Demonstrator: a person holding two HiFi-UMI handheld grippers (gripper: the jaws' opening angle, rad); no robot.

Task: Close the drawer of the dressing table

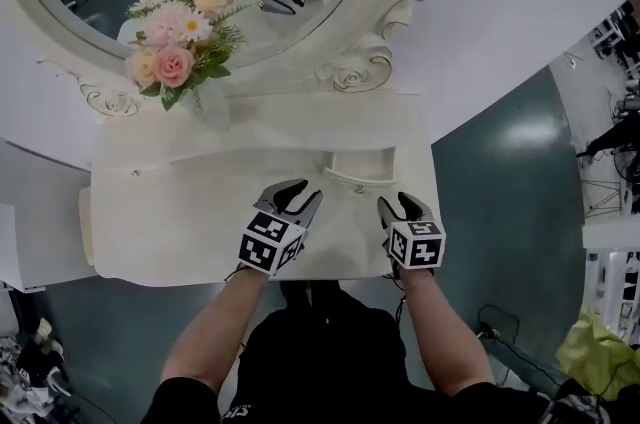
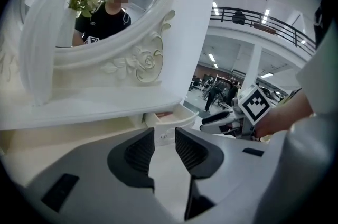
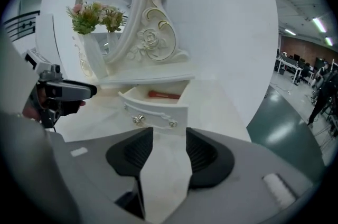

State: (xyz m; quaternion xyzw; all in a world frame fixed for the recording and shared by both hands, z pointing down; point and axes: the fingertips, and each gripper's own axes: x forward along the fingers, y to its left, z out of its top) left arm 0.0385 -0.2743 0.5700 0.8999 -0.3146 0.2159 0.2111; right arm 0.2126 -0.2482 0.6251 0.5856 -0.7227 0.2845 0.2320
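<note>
The small white drawer (image 1: 358,174) of the dressing table (image 1: 160,212) stands pulled out, with a red object (image 3: 164,95) lying inside it. Its front (image 3: 154,113) carries two small metal knobs. My left gripper (image 1: 305,193) is over the tabletop just left of the drawer, jaws open and empty. My right gripper (image 1: 397,204) is just in front of the drawer's right corner, also open with nothing between its fingers. In the left gripper view the open jaws (image 2: 164,134) point at the drawer (image 2: 171,118). In the right gripper view the jaws (image 3: 169,136) face the drawer front from close by.
An oval mirror (image 1: 300,42) in a carved white frame rises behind the table. A vase of pink and white flowers (image 1: 180,22) stands at the table's back left. Grey-green floor (image 1: 500,192) lies to the right, and a white wall (image 3: 227,17) is behind.
</note>
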